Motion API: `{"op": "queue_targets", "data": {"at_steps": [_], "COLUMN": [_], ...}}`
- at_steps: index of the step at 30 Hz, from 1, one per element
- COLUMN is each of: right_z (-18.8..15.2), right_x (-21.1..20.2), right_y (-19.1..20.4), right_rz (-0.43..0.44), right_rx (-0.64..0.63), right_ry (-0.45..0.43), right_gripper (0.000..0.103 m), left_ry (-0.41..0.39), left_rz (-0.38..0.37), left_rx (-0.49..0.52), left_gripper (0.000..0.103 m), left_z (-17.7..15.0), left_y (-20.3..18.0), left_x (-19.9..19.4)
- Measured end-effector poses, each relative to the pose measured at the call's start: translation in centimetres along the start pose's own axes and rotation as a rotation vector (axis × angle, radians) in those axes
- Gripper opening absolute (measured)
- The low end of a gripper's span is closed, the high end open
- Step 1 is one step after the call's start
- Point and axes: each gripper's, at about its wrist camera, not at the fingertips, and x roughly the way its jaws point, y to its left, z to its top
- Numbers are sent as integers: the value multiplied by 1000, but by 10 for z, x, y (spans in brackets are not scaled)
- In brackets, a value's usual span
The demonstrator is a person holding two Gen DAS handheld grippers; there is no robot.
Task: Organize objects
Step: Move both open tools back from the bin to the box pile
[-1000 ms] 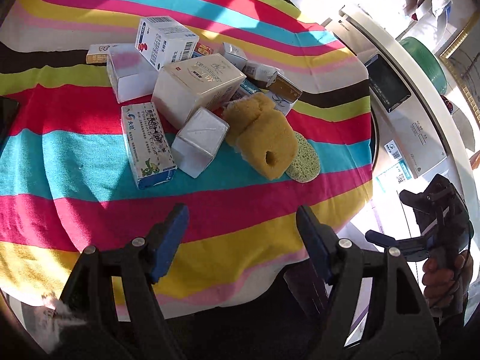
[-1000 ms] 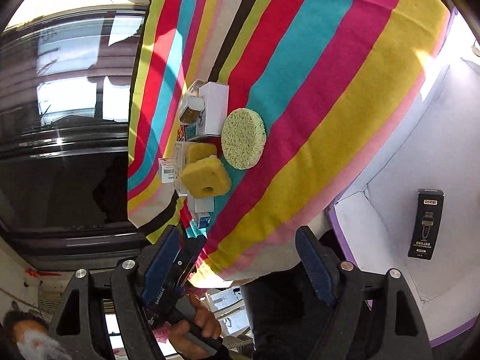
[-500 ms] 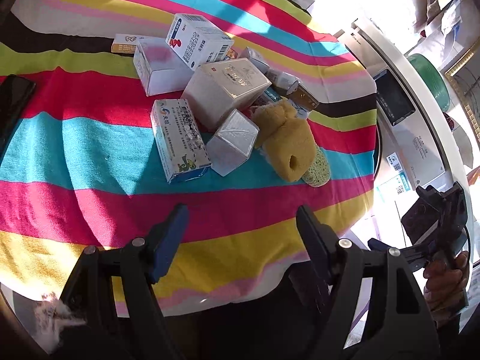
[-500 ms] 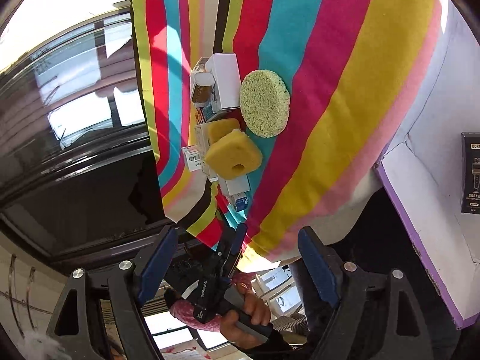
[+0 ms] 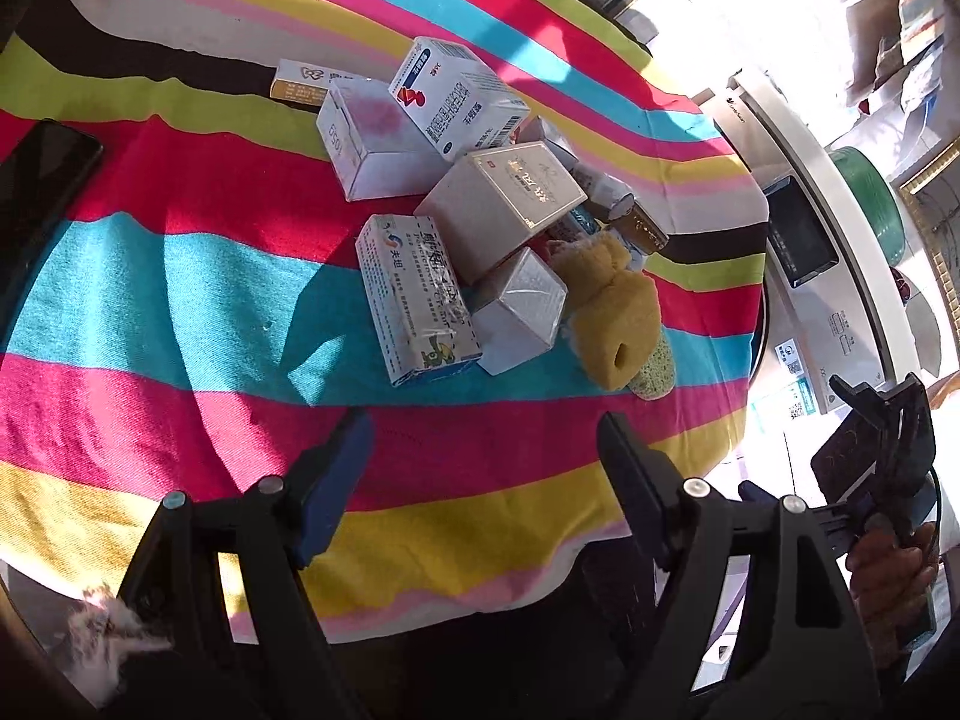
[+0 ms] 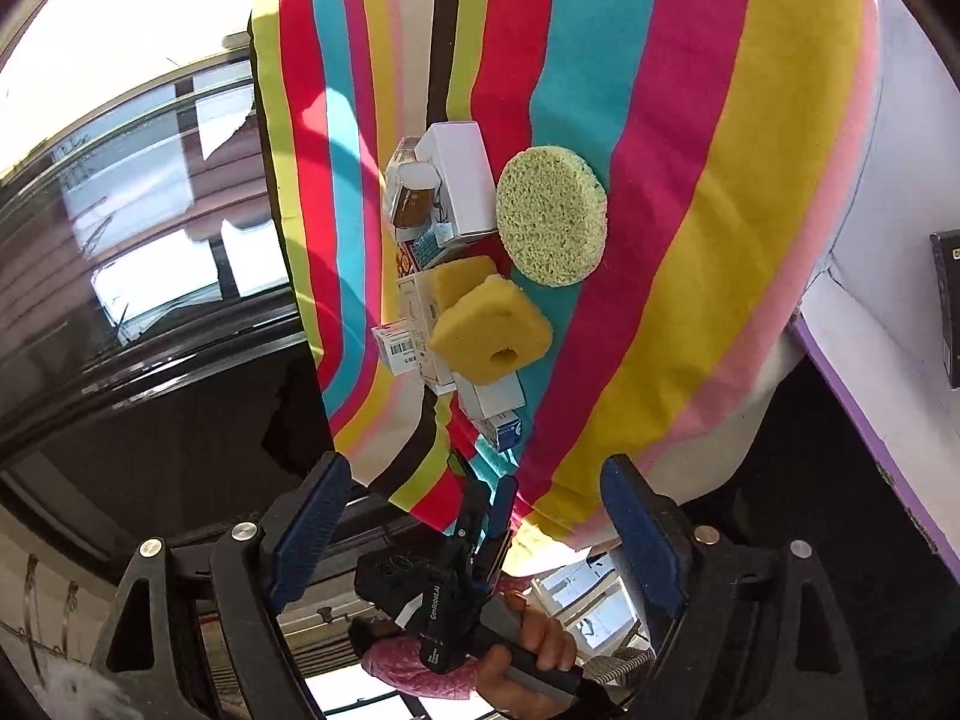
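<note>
A pile of small cartons lies on the striped tablecloth. A yellow sponge with a hole leans against its right side, and a round green sponge is behind that. My left gripper hovers over the near table edge, short of the pile, its jaws opening with nothing between them. From the table's side, the right wrist view shows the yellow sponge, the green sponge and a white box. My right gripper is off the table, jaws opening and empty.
A black phone lies at the cloth's left edge. A white appliance with a dark display stands right of the table. A black box rests on a white, purple-edged surface. A hand holds the left gripper below the table edge.
The left gripper has slid sideways along the near edge, bringing the phone into view. The right gripper has rolled, so the table stands more upright in its view. Both jaws stand slightly wider.
</note>
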Motion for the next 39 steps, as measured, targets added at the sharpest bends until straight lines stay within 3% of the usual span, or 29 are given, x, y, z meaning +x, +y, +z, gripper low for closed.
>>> {"op": "queue_targets", "data": {"at_steps": [3, 27, 29, 33, 34, 39], "right_z": [-2, -1, -1, -3, -4, -12], "right_x": [1, 14, 16, 17, 17, 23], "right_y": [8, 14, 15, 19, 21, 35], "right_rz": [-93, -283, -313, -359, -368, -467], "right_rx": [-59, -260, -285, -343, -357, -510], "right_ry": [-50, -107, -113, -136, -145, -210], "right_gripper": [86, 86, 86, 86, 86, 86], "left_ry": [1, 30, 53, 158, 165, 107], "left_rz": [1, 44, -15, -368, -393, -281], "left_rx": [5, 15, -21, -318, -363, -334], "left_gripper": [80, 80, 80, 80, 81, 89], "left_z": [1, -6, -4, 2, 5, 29], "left_y": [-1, -9, -5, 29, 34, 35], "left_x": [-1, 3, 4, 7, 5, -14]}}
